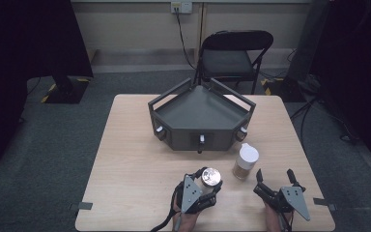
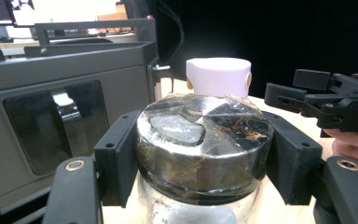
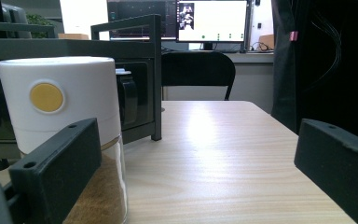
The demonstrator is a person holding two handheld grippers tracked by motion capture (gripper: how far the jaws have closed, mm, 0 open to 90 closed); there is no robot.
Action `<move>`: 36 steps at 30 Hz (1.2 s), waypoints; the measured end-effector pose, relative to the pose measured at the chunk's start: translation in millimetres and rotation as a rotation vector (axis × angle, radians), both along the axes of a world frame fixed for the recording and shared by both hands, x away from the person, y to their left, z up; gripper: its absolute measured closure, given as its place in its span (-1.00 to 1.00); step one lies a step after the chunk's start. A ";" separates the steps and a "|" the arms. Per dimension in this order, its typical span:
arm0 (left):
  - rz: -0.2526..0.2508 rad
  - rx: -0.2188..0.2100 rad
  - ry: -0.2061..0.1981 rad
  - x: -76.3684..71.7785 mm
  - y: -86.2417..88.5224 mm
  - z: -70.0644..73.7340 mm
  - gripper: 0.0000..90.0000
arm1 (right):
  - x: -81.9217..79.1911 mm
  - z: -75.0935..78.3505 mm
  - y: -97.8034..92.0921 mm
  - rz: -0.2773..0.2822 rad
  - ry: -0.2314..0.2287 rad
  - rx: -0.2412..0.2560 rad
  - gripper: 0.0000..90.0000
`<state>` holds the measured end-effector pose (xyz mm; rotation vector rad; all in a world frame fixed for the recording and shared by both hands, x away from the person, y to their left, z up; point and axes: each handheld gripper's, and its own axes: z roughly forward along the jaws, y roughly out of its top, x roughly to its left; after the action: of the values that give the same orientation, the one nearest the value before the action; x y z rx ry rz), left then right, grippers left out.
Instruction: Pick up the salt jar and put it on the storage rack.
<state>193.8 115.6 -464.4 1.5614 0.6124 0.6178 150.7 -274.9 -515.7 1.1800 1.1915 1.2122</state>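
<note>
Gripping the metal lid of a glass jar (image 1: 211,177) near the counter's (image 1: 125,159) near edge, our left hand-held gripper (image 1: 204,187) is clamped on it. Our right hand-held gripper (image 1: 274,177) hangs wide apart, just right of a white-capped jar (image 1: 246,162).

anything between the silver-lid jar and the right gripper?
Yes: the white-capped jar stands between the silver-lidded jar, clamped by the left gripper, and the open right gripper. High view shows it.
</note>
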 end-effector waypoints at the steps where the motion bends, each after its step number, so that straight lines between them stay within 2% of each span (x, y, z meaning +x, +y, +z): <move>1: -0.007 -0.003 -0.001 1.1 1.7 0.4 -0.23 | 0.0 0.0 0.0 0.000 0.000 0.000 -1.00; 18: -0.077 -0.016 -0.041 15.2 18.0 14.9 -0.23 | 0.0 -0.1 0.0 0.000 0.000 0.000 -1.00; 22: -0.091 -0.038 -0.043 22.1 23.2 19.9 -0.23 | 0.0 -0.1 0.0 0.000 0.000 0.000 -1.00; 28: -0.099 -0.069 -0.037 33.4 31.6 30.7 -0.23 | 0.0 0.0 0.0 0.000 0.000 0.000 -1.00; 36: -0.097 -0.092 -0.032 52.8 40.3 52.3 -0.23 | 0.0 -0.1 0.0 0.000 -0.001 0.000 -1.00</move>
<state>246.6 155.9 -412.1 1.4831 0.5308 0.5339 150.7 -274.9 -515.7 1.1795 1.1912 1.2125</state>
